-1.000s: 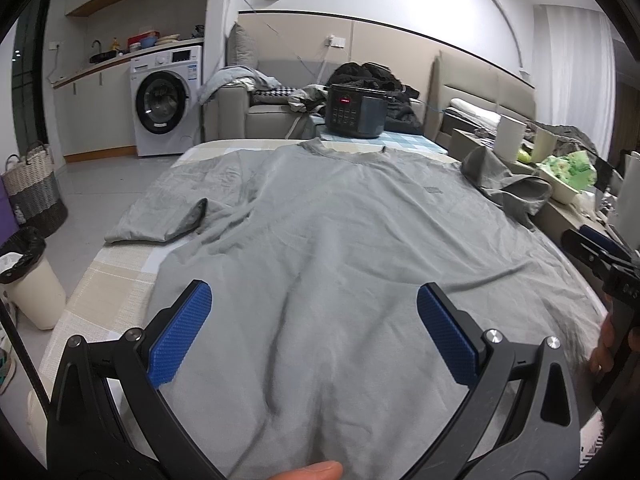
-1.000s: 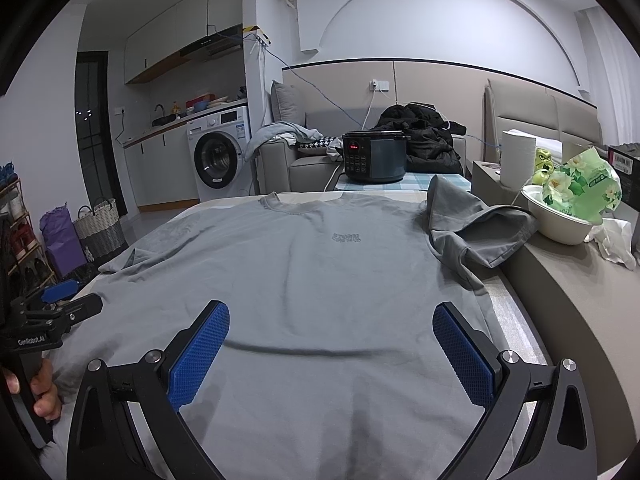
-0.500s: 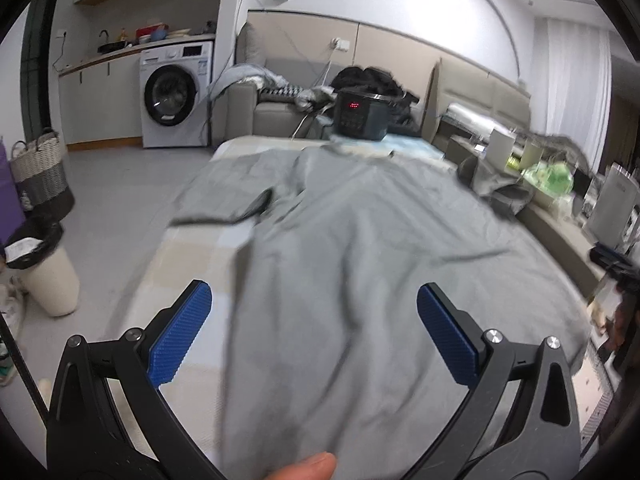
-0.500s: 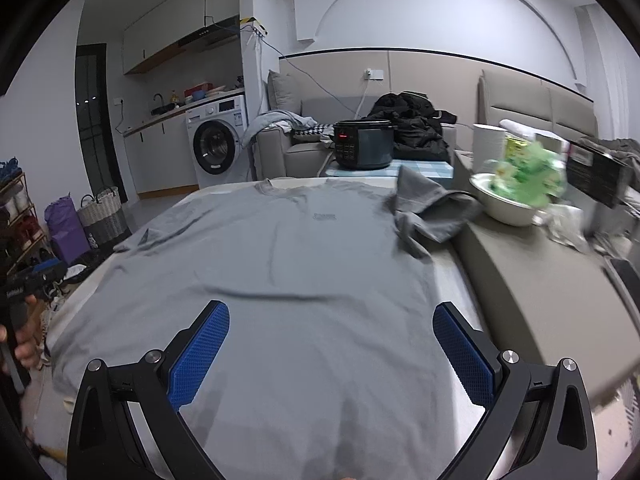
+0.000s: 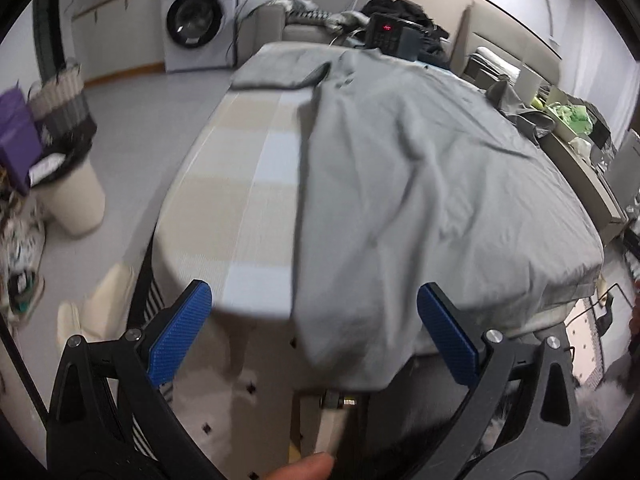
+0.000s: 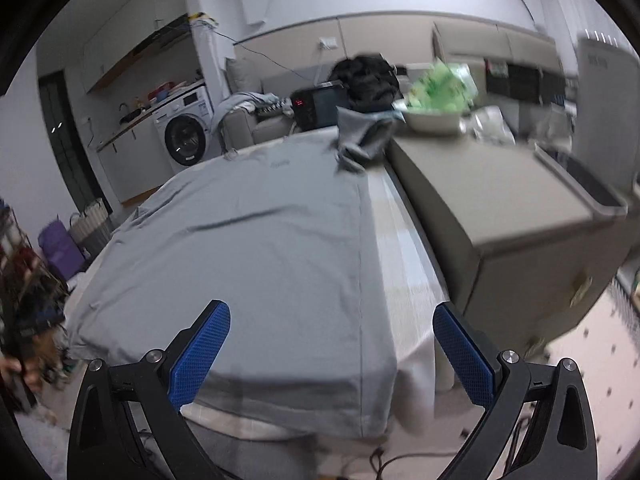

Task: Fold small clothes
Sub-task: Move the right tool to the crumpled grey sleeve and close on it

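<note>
A grey T-shirt (image 5: pixel 420 184) lies spread front-up over a table covered with a checked cloth (image 5: pixel 244 184); its hem hangs over the near edge. The same T-shirt (image 6: pixel 256 248) fills the right wrist view, with one sleeve (image 6: pixel 360 136) bunched at the far right corner. My left gripper (image 5: pixel 316 332) is open above the near left hem corner, touching nothing. My right gripper (image 6: pixel 332 356) is open above the near right hem corner, also holding nothing. The other sleeve (image 5: pixel 280 76) lies flat at the far left.
A beige cabinet (image 6: pixel 500 208) stands tight against the table's right side, with a bowl and green bag (image 6: pixel 436 100) on it. A black cooker (image 5: pixel 390 38) sits behind the table. A bin (image 5: pixel 74 196) and baskets stand on the floor to the left. A washing machine (image 5: pixel 196 20) is at the back.
Both grippers have pulled back and outward toward the near hem corners, left going left and right going right. Both stayed open. The shirt has not moved.
</note>
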A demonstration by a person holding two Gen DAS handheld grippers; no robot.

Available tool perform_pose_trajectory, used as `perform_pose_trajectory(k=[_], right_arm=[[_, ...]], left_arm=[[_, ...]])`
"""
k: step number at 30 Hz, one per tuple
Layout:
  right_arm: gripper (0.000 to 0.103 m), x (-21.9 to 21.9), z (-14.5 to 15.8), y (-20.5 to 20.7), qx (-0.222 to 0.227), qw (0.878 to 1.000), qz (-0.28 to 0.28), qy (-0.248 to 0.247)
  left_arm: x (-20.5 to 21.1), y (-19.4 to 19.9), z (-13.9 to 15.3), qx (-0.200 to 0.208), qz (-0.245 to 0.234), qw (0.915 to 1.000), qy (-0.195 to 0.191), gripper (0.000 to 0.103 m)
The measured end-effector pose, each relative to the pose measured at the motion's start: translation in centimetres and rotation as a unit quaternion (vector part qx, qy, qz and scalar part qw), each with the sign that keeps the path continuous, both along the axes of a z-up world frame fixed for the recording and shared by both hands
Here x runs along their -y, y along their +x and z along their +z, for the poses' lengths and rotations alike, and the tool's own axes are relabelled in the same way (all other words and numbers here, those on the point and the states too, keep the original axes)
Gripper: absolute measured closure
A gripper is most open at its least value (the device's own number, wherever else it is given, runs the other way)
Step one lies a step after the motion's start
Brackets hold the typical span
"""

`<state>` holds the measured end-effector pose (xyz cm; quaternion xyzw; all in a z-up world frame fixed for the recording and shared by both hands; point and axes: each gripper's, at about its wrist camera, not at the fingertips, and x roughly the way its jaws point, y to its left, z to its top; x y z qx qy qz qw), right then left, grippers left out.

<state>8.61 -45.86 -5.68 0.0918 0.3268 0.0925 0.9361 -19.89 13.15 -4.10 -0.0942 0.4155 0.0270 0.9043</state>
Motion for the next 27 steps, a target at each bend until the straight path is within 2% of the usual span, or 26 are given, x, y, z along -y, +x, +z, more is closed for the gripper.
perform_pose_trajectory(k=[2, 7, 9, 11, 15, 19, 21, 24, 27], right_arm=[[0.0, 0.4, -0.4, -0.1, -0.007, 1.0, 0.005, 0.018], [0.0, 1.0, -1.8, 0.1, -0.027, 0.999, -0.012, 0.041], [0.0, 1.2, -2.0, 0.7, -0.032, 0.998, -0.024, 0.054], [0.0, 1.3, -2.0, 1.2, -0.036, 0.997, -0.036, 0.064], [0.0, 1.3, -0.8, 4.0, -0.021, 0.995, -0.057, 0.073], [0.0, 1.4, 0.8, 7.2, -0.015, 0.994, -0.071, 0.084], [0.0, 1.1, 1.7, 8.8, -0.013, 0.994, -0.066, 0.083], [0.0, 0.3, 3.6, 11.2, 0.001, 0.997, -0.059, 0.044], [0.0, -0.3, 4.9, 13.7, 0.008, 0.998, -0.044, 0.038]], left_arm=[[-0.7, -0.7, -0.7, -0.003, 0.006, 0.9998, -0.016, 0.003], [-1.4, -0.5, -1.6, -0.027, -0.008, 0.9971, -0.071, 0.017], [-1.1, -0.1, -2.0, -0.041, -0.014, 0.9956, -0.084, 0.031], [-0.7, 0.2, -2.0, -0.049, -0.013, 0.9955, -0.079, 0.038], [-0.5, 0.6, -1.7, -0.043, -0.002, 0.9973, -0.059, 0.038], [-0.7, 1.0, -1.2, -0.046, -0.004, 0.9965, -0.069, 0.038], [-0.5, 0.6, -0.4, -0.033, -0.016, 0.9985, -0.041, 0.038], [-0.2, 0.1, 1.2, -0.006, -0.034, 0.9993, -0.013, 0.038], [-0.3, 0.8, 2.2, 0.019, -0.023, 0.9993, -0.022, 0.03]])
